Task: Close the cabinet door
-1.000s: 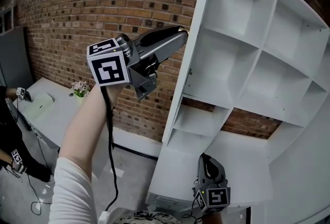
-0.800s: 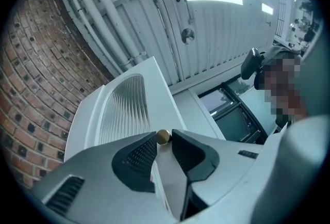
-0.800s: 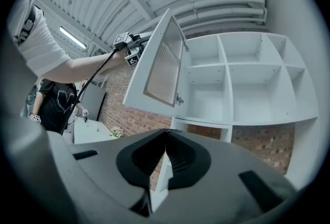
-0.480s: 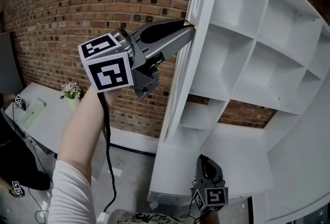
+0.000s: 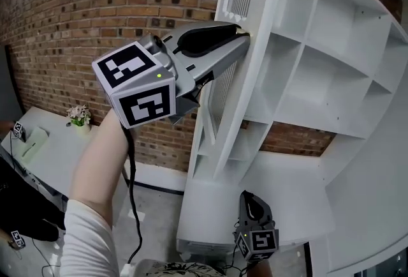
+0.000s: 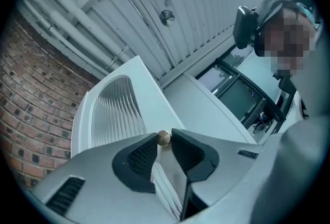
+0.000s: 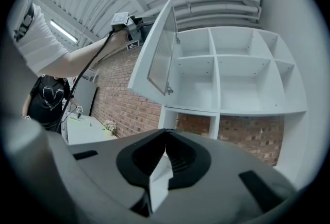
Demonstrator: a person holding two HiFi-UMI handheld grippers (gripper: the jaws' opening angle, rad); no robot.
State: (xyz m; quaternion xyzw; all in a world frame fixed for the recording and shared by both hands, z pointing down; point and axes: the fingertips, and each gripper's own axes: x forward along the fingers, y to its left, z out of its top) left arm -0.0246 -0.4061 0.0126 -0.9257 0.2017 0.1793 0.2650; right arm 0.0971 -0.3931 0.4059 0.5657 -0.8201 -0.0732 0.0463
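The white cabinet (image 5: 331, 78) has open shelf compartments. Its door (image 5: 261, 71), white-framed with a ribbed glass pane, stands partly open and shows almost edge-on in the head view. My left gripper (image 5: 242, 34) is raised to the door's free edge, shut on the small brass knob (image 6: 163, 138), which sits between its jaw tips (image 6: 163, 139). In the right gripper view the door (image 7: 154, 58) angles out from the cabinet (image 7: 232, 78). My right gripper (image 5: 253, 198) hangs low in front of the cabinet's base with its jaw tips (image 7: 165, 131) together and nothing in them.
A brick wall (image 5: 95, 14) runs behind and left of the cabinet. A white table with a small flower pot (image 5: 78, 115) stands at the left, and a person in black (image 5: 13, 205) is beside it. A cable (image 5: 131, 205) hangs from the left gripper.
The door has swung toward the cabinet, carried by the left gripper moving right with the knob. Its ribbed pane now faces the head camera. The right gripper has sunk a little.
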